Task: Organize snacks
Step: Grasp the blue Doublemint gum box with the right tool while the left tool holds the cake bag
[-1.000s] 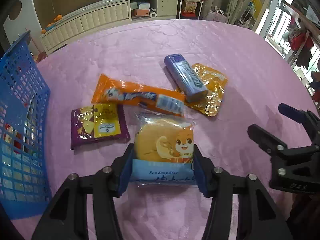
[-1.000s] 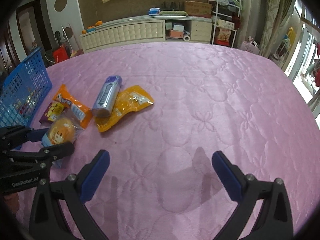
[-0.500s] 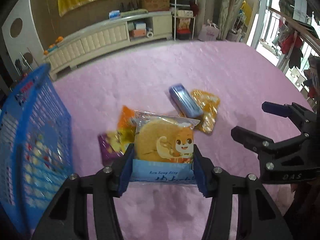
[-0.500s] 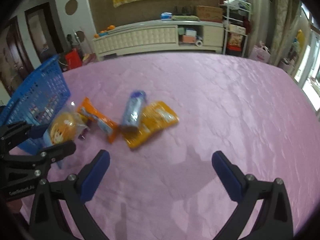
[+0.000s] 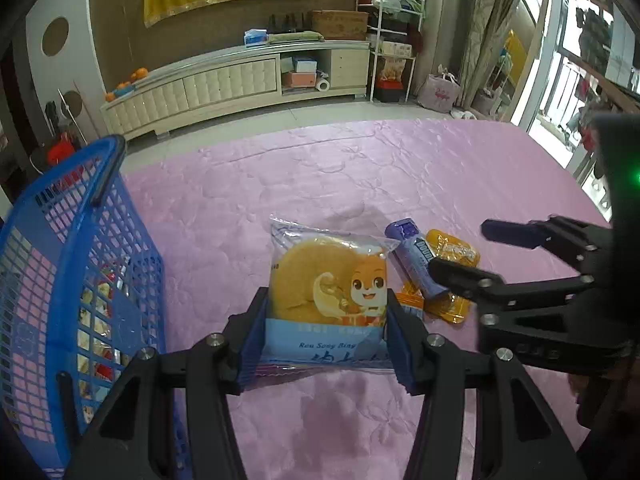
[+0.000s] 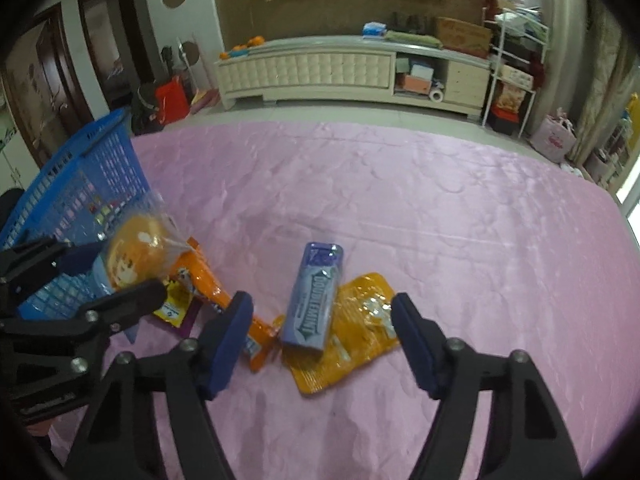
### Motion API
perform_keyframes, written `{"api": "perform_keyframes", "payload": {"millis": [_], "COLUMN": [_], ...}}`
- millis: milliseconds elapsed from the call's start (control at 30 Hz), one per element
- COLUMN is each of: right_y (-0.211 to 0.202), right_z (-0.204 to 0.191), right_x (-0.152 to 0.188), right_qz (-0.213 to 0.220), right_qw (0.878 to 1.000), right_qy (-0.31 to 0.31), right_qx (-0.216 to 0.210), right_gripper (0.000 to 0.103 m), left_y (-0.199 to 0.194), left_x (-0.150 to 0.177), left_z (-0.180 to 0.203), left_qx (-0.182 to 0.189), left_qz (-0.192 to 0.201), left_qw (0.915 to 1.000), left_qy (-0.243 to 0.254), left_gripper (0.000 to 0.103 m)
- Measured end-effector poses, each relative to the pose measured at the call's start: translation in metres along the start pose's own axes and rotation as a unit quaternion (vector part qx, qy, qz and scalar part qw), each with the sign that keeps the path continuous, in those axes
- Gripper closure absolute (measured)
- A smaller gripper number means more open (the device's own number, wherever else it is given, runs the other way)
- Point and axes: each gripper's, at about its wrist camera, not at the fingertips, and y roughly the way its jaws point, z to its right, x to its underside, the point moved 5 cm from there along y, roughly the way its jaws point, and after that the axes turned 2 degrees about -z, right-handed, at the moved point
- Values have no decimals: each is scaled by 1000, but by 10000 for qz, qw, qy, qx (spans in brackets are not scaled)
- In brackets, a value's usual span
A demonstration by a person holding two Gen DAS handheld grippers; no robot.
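My left gripper (image 5: 326,340) is shut on a clear-wrapped round bun packet (image 5: 326,288) with a cartoon squirrel, held above the pink cloth; it shows in the right wrist view too (image 6: 128,256). A blue mesh basket (image 5: 80,264) with several snacks inside stands to its left. My right gripper (image 6: 322,344) is open above a purple gum box (image 6: 314,304) lying on a yellow pouch (image 6: 360,328). An orange packet (image 6: 208,280) and a purple-yellow packet (image 6: 176,308) lie left of them.
The pink quilted cloth (image 6: 440,220) covers the table. The right gripper also shows in the left wrist view (image 5: 472,252), close over the gum box (image 5: 414,258). A cream cabinet (image 5: 224,88) and shelves stand beyond the table.
My left gripper lifted the bun packet off the cloth and moved left toward the basket. My right gripper moved forward over the gum box and yellow pouch and narrowed its opening.
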Motion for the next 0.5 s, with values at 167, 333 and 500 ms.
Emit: {"api": "perform_keyframes", "payload": {"millis": [167, 333, 500], "right_y": [24, 38, 40], "right_z": [-4, -4, -9], "right_x": [2, 2, 5], "right_qz": [-254, -455, -410], "right_qw": [9996, 9986, 9984], "right_qy": [-153, -237, -372], "right_qx": [5, 152, 138], "right_gripper": [38, 58, 67], "left_y": [13, 13, 16], "left_x": [-2, -3, -8], "left_z": [-3, 1, 0], "left_qx": [-41, -101, -102], "left_qz": [-57, -60, -25], "left_qw": [9999, 9999, 9999], "left_qy": [-97, -20, 18], "left_gripper": [52, 52, 52]}}
